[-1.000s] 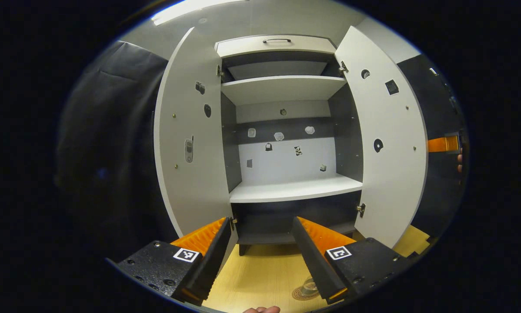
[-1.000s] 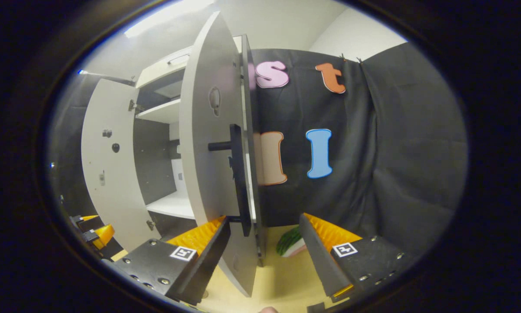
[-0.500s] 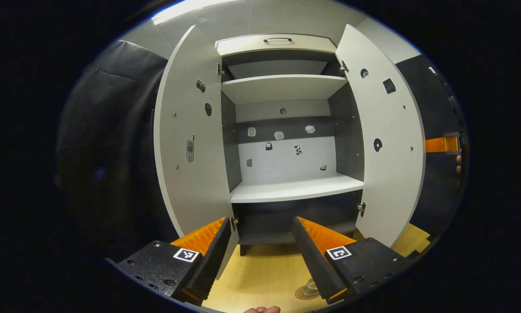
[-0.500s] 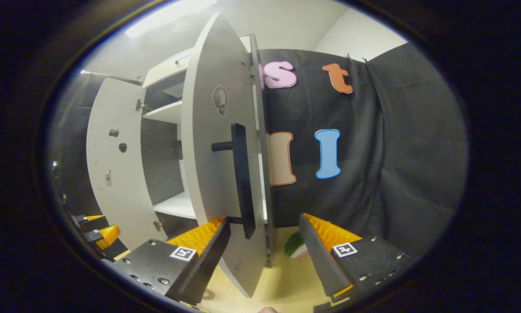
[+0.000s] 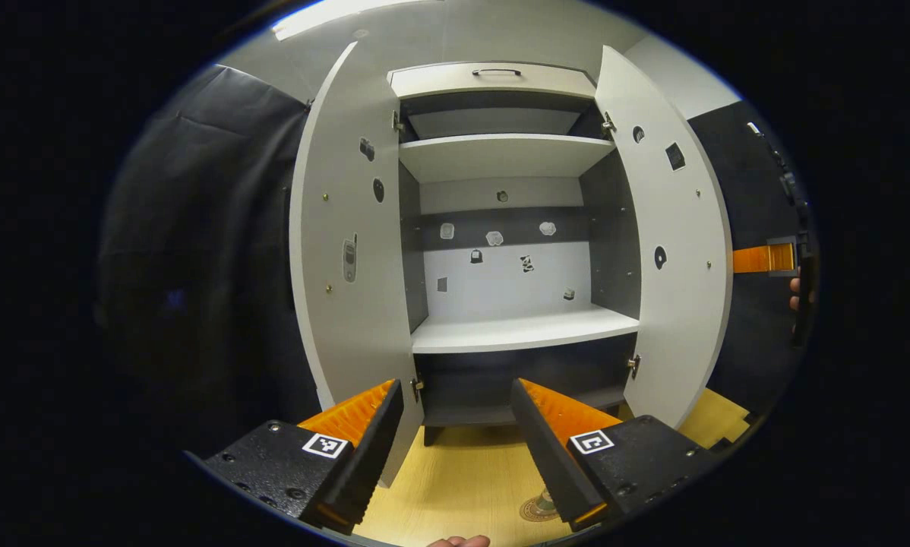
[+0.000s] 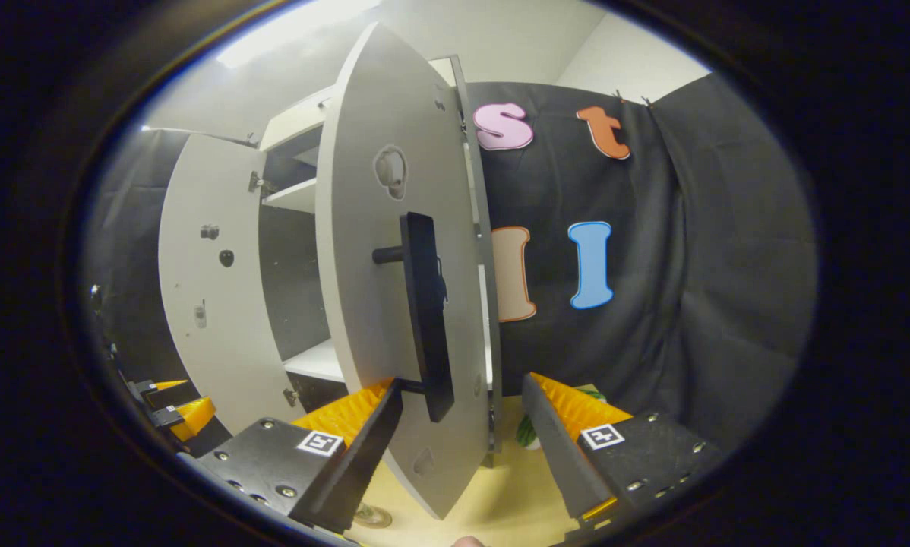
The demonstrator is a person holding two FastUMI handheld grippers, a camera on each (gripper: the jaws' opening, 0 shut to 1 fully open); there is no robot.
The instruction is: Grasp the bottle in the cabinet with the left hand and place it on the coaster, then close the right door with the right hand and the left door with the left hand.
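Right gripper [image 6: 462, 425], released, nears the right door [image 6: 371, 304]; the stiff, light panel should swing easily if pushed by its handle [image 6: 427, 304]. Left gripper [image 5: 455, 433] released.

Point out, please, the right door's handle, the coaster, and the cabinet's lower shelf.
Right door's handle [image 6: 427, 304]: right gripper view, middle of the dark bar.
Coaster [image 5: 532, 513]: left gripper view, its visible left rim.
Lower shelf [image 5: 523, 331]: left gripper view, its top surface.

matt white laminate right door [image 6: 394, 289] — smooth light wood tabletop [image 5: 462, 479] — black cloth wall [image 6: 690, 251]
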